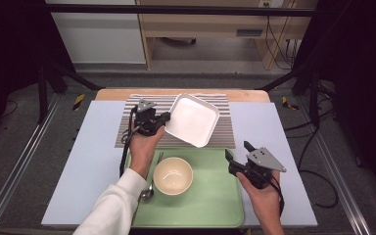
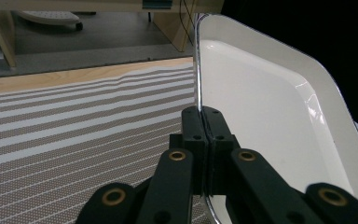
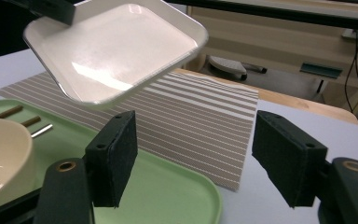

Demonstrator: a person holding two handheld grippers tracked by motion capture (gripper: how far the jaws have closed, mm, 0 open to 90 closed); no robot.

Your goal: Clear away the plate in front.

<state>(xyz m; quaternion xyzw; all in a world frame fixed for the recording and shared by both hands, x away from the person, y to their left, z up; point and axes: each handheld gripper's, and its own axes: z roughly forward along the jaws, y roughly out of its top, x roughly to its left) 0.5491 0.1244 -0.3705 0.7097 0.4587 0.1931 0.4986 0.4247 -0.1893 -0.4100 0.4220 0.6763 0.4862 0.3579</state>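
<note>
white square plate (image 1: 194,120) being held tilted, frame centre, above striped placemat (image 1: 127,128) | left gripper (image 1: 162,119) clamped on rim edge | right gripper (image 1: 236,152) gaping, empty | plate judged stiff, glossy-slippery, breakable; rim being the grip spot

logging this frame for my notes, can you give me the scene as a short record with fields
held item: white square plate, lifted and tilted above the striped placemat
left gripper: shut on the plate's rim
right gripper: open, nothing between its jaws, over the right edge of the green tray
on tray: cream bowl, spoon to its left
surface: pale blue table
</note>
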